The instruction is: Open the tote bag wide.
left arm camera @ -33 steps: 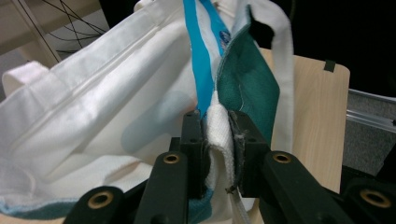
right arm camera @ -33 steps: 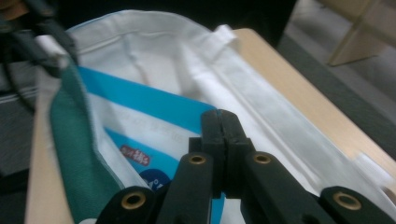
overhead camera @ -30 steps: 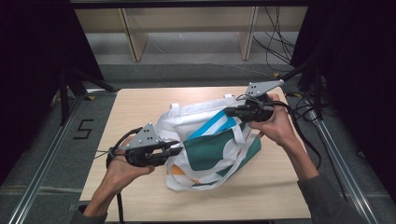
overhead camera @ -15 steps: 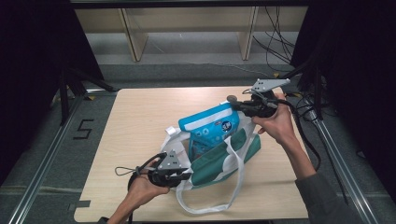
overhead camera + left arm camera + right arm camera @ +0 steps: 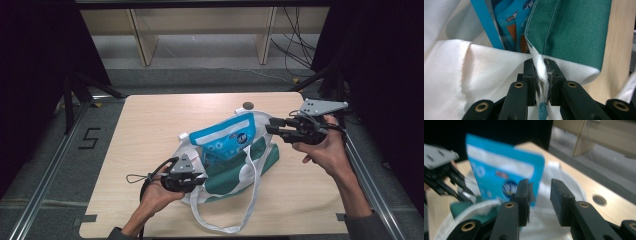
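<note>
My left gripper (image 5: pixel 540 82) pinches the bag (image 5: pixel 250 167) rim near the table's (image 5: pixel 150 125) front edge; my right gripper (image 5: pixel 539 195), jaws spread, seems clear of the blue packet (image 5: pixel 225 140).

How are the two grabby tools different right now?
The left hand-held gripper is shut on the bag, pinching its white fabric edge; the right hand-held gripper is open and holds nothing. In the high view, the left one sits low at the bag's near side, the right one beside the blue pouch. Both have black jaws.

Wooden shelving (image 5: pixel 150 35) (perhaps), cables (image 5: pixel 295 30) behind.
</note>
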`<action>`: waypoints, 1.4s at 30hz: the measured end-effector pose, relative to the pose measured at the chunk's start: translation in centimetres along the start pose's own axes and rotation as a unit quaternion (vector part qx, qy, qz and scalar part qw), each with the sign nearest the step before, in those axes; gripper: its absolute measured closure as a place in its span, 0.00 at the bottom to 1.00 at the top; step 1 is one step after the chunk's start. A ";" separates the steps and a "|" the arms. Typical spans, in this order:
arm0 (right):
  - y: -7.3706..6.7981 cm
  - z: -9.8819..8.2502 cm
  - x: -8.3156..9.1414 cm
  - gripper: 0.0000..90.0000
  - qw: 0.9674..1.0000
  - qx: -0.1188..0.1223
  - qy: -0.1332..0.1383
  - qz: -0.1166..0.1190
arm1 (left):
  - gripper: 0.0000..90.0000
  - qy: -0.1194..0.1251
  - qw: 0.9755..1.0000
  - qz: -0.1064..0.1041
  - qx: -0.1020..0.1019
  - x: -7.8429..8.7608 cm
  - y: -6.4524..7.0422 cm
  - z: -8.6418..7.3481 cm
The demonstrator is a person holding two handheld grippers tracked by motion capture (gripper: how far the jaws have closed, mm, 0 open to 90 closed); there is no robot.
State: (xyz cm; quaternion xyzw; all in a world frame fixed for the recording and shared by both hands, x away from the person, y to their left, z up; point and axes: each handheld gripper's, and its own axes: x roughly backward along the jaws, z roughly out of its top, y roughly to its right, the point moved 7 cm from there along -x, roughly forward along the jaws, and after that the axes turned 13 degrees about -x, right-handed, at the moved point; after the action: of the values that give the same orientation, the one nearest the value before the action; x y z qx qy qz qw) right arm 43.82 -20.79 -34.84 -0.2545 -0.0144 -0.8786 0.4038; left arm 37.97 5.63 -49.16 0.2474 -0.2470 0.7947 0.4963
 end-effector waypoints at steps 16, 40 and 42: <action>5.1 0.2 -3.3 0.82 0.992 -0.061 -0.077 -0.077 | 0.89 -0.003 1.000 0.001 -0.003 -0.6 -0.5 -0.1; 10.4 -14.6 -8.4 0.98 0.971 -0.072 -0.182 -0.136 | 0.89 -0.041 0.998 0.055 -0.002 -3.7 -4.1 -3.0; 10.2 -14.5 -8.2 0.98 0.972 -0.064 -0.183 -0.136 | 0.89 -0.044 0.998 0.054 -0.011 -3.5 -3.7 -3.0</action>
State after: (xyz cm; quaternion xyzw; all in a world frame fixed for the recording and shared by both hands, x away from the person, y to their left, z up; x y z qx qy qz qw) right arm 49.27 -25.22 -53.07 -0.4315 -0.0663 -0.8632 0.2536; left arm 42.26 6.59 -53.12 0.2629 -0.2903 0.8057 0.4443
